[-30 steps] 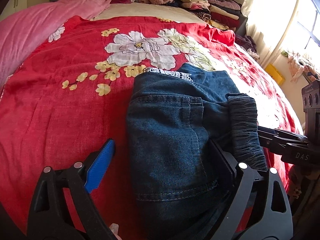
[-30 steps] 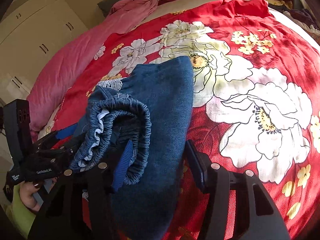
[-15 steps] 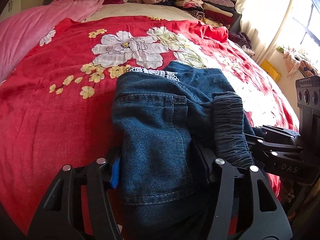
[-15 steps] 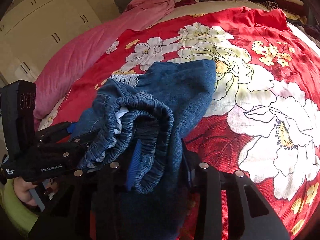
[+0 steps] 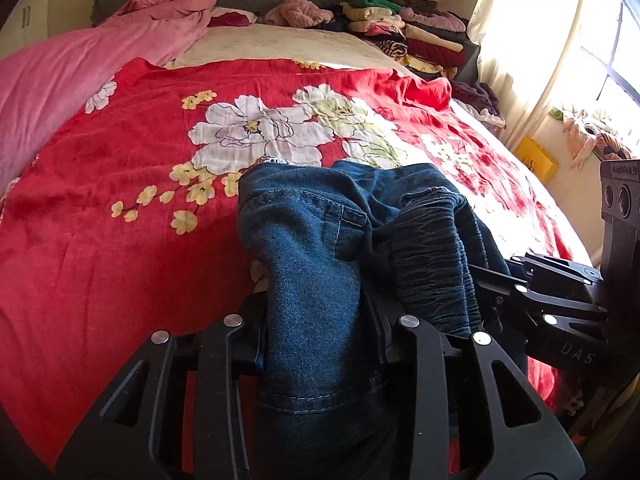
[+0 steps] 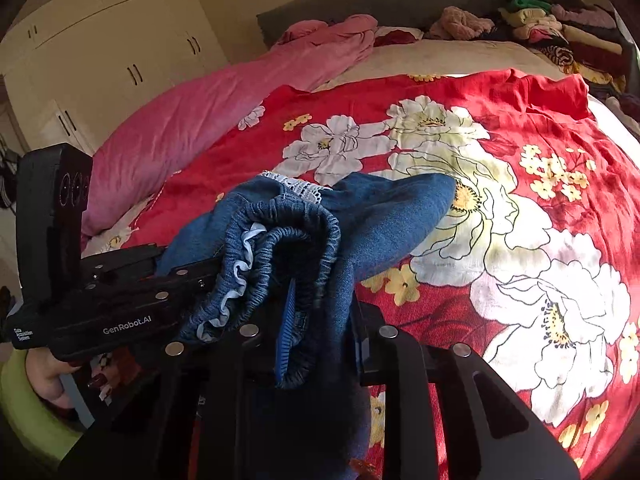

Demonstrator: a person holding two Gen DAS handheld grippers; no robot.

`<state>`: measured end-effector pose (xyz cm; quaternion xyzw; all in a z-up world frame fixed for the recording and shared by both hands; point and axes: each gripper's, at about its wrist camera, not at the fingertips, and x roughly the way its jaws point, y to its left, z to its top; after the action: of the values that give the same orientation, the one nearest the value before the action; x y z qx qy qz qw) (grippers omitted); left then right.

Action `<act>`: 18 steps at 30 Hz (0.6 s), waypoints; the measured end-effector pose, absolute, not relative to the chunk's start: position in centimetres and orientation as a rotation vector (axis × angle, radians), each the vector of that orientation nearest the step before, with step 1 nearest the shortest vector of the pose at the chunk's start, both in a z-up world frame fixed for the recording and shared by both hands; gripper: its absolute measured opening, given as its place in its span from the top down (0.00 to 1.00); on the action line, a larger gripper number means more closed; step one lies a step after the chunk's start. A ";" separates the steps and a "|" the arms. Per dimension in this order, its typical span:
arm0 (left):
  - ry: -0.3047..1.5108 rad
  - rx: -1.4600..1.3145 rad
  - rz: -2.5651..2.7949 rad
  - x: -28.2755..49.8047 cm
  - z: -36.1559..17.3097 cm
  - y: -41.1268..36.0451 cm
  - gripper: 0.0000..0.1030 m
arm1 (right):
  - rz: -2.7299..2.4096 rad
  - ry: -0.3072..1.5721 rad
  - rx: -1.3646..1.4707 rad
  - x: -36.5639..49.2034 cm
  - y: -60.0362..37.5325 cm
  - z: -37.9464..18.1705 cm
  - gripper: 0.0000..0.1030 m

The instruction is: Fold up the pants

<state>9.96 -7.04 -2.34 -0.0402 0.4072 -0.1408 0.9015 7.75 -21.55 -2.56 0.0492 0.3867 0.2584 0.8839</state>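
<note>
While the folded denim pants (image 5: 320, 248) lie bunched at the near edge of the bed (image 5: 100, 280), both grippers have hold of them. The left gripper (image 5: 320, 332) has its jaws closing on the plain denim side of the bundle, and the cloth fills the whole gap between the two black fingers, so the pads press on it. The right gripper (image 6: 320, 328) has its jaws closing too, on the gathered elastic waistband (image 6: 280, 240), which curls over its blue finger pad (image 6: 286, 332); thick denim is squeezed between the fingers there. In the left wrist view the right gripper comes in from the right side, just beside the waistband. In the right wrist view the left gripper comes in from the left, touching the bundle, and a hand (image 6: 48, 376) with painted nails holds its handle.

A strip of white lace (image 6: 296, 188) shows at the far edge of the pants. Under them is a red bedspread (image 6: 520, 128) with big white flowers. A pink blanket (image 5: 60, 76) lies along the left side of the bed, and a pile of folded clothes (image 5: 404, 32) stands at the far right corner, near the bright window (image 5: 608, 64).
</note>
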 end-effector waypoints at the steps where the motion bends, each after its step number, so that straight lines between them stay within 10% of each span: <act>1: 0.835 -0.085 -0.290 10.1 -2.1 -7.0 0.73 | 0.536 0.798 0.100 7.9 -21.5 -2.4 0.79; 18: 0.772 -0.097 -0.252 12.7 -0.7 -6.8 0.73 | 0.509 0.750 0.046 11.4 -21.0 -0.8 0.79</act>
<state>12.71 -6.82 -0.71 -0.0472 0.3753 -0.1227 0.9175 11.43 -21.00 -0.84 0.0222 0.3620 0.2458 0.8989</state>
